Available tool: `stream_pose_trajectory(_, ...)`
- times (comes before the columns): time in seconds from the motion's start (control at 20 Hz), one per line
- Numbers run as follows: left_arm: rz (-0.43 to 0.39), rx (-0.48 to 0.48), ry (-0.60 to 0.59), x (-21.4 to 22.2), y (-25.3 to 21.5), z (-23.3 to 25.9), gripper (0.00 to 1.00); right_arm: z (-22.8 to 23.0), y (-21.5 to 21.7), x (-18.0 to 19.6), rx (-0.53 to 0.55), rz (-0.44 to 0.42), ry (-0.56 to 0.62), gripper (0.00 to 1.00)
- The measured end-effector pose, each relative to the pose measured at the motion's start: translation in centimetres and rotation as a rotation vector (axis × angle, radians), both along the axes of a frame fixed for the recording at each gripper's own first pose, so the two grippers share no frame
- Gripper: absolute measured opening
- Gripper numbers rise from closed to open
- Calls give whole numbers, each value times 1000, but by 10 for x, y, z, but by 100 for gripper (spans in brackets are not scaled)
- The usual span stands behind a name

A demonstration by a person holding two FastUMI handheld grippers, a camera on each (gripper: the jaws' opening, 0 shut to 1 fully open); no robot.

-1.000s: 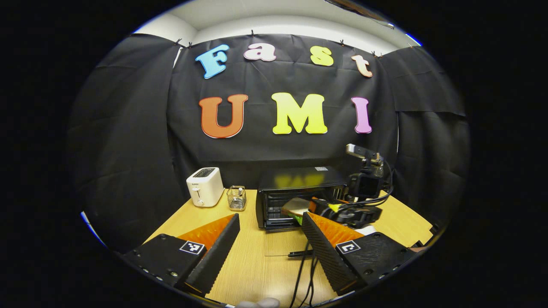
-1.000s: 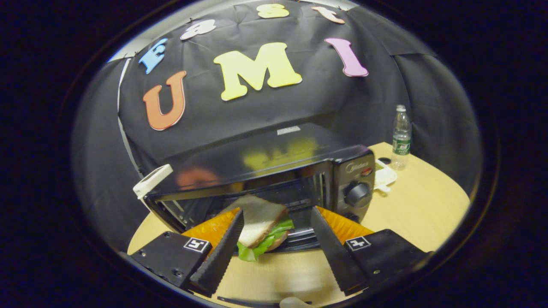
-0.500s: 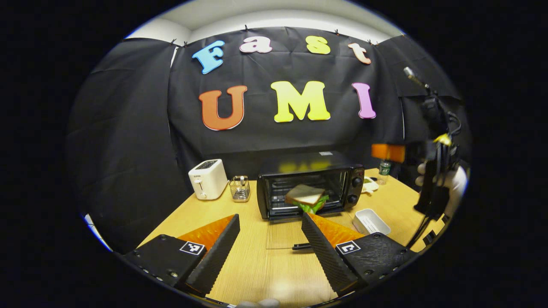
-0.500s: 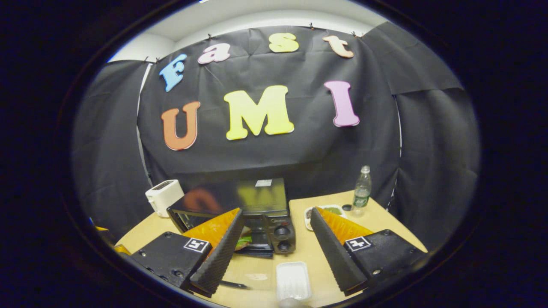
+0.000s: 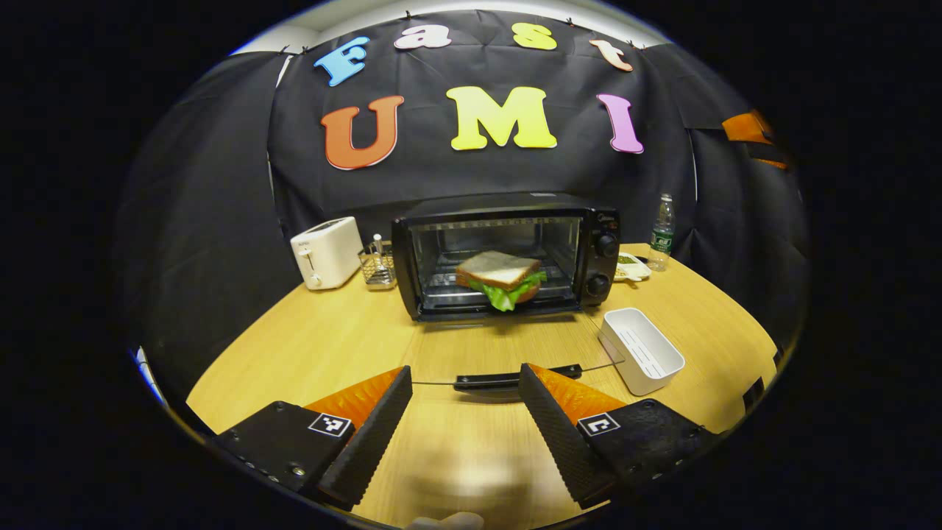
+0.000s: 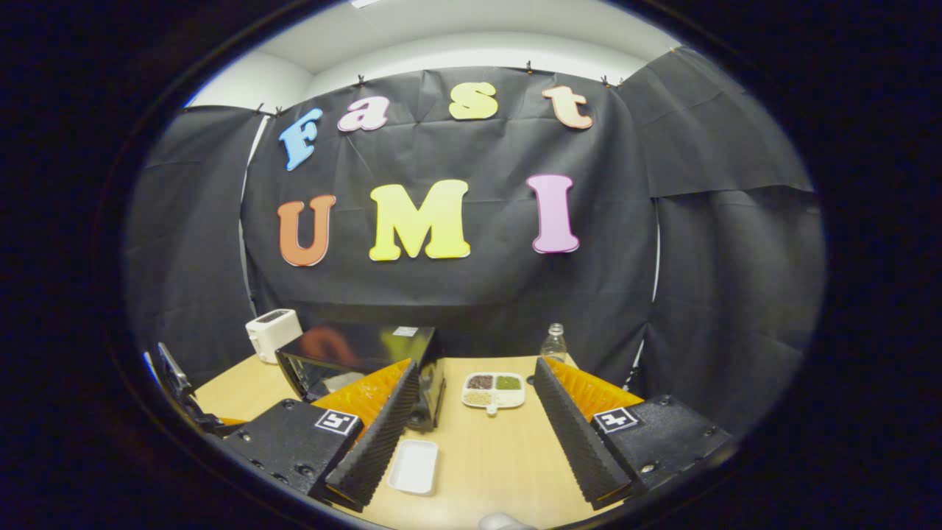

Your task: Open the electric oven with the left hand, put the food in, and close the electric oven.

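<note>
The black electric oven (image 5: 508, 221) stands mid-table with its glass door (image 5: 508, 346) folded down flat toward me. A sandwich (image 5: 500, 276) with lettuce lies on the rack inside. My left gripper (image 5: 465, 372) is open and low over the table; the door's black handle (image 5: 515, 380) lies just ahead of its fingertips, untouched. An orange part of the other gripper (image 5: 751, 131) shows high at the right. In the right gripper view, my right gripper (image 6: 477, 364) is open and holds nothing, well back from the oven (image 6: 364, 361), which I see from its right side.
On the wooden table (image 5: 309, 346) a white toaster (image 5: 326, 252) and a wire basket (image 5: 377, 266) stand left of the oven. A white tray (image 5: 642, 359) lies right of the door. A water bottle (image 5: 662, 232) and a divided dish (image 6: 493, 389) sit at the back right.
The right gripper let go of the sandwich in the oven and pulled back up and to the right. The left gripper moved closer to the open door's handle.
</note>
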State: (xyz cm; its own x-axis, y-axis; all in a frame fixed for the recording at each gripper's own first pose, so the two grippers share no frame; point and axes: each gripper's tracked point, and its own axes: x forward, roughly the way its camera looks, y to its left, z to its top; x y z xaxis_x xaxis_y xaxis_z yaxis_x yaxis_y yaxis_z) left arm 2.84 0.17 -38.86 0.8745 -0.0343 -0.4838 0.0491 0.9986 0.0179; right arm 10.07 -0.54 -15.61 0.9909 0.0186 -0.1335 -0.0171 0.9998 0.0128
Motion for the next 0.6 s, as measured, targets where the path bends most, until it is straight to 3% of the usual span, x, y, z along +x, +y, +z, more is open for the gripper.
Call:
stream_pose_trajectory(0.25,-31,-86,33,9,-38,-38,96,-2,-41,-21,-29,-36,44,97)
stream_pose_trajectory(0.6,-23,-77,69,23,-36,-74,96,-22,-56,-26,-31,-61,108,97)
